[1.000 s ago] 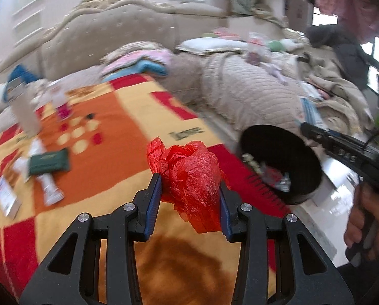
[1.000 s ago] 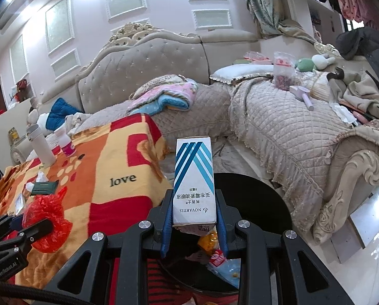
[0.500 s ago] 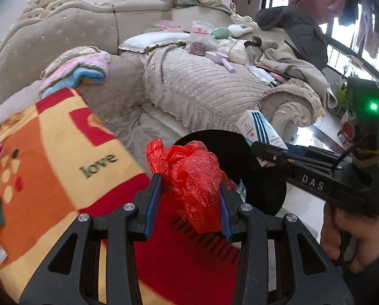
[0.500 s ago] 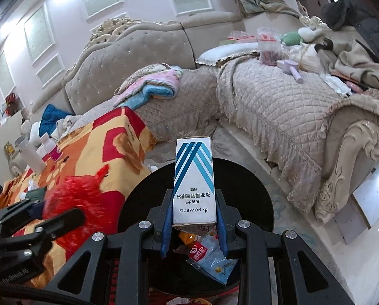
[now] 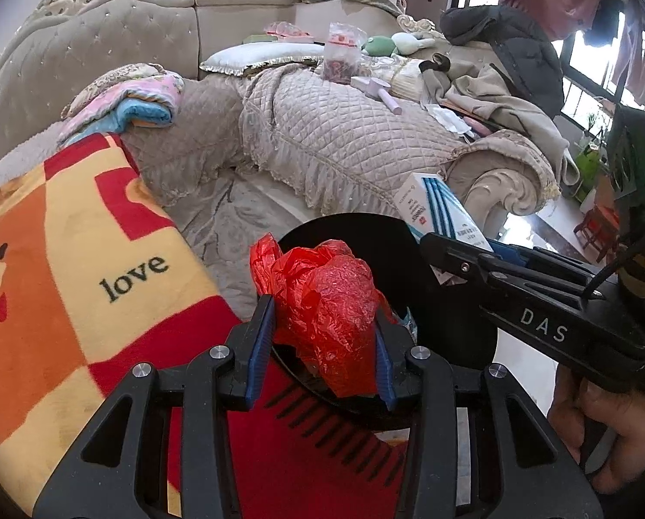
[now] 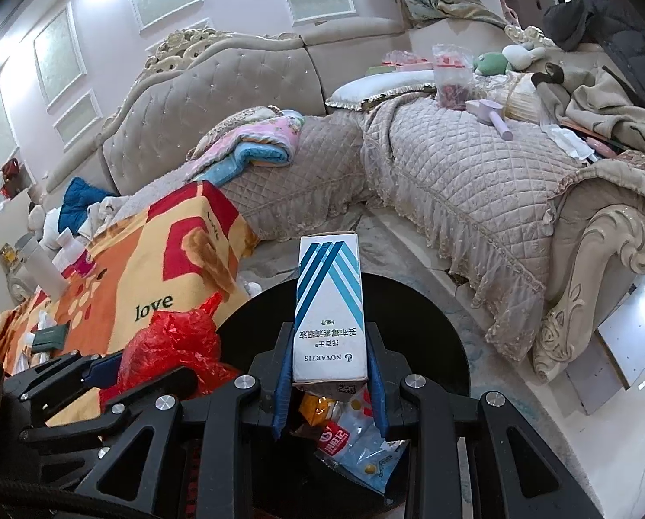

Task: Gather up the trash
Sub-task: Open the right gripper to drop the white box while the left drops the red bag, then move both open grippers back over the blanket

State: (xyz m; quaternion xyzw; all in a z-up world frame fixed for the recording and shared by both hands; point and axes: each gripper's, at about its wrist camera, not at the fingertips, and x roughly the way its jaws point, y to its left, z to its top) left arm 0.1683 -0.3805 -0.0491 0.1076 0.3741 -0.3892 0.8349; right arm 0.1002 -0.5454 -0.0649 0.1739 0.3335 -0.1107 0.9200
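where "love" marks the blanket (image 6: 153, 302), "novartis" box (image 6: 328, 315)

Beside the one black trash bin (image 6: 430, 324) there are two grippers, one crumpled red plastic bag (image 5: 331, 298), one blue-and-white medicine box (image 6: 328, 315), and one patterned blanket (image 5: 62, 259).

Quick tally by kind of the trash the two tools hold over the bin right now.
Red plastic bag, between the left tool's opening pads: 1
Blue-and-white carton, clamped in the right tool: 1
Total: 2
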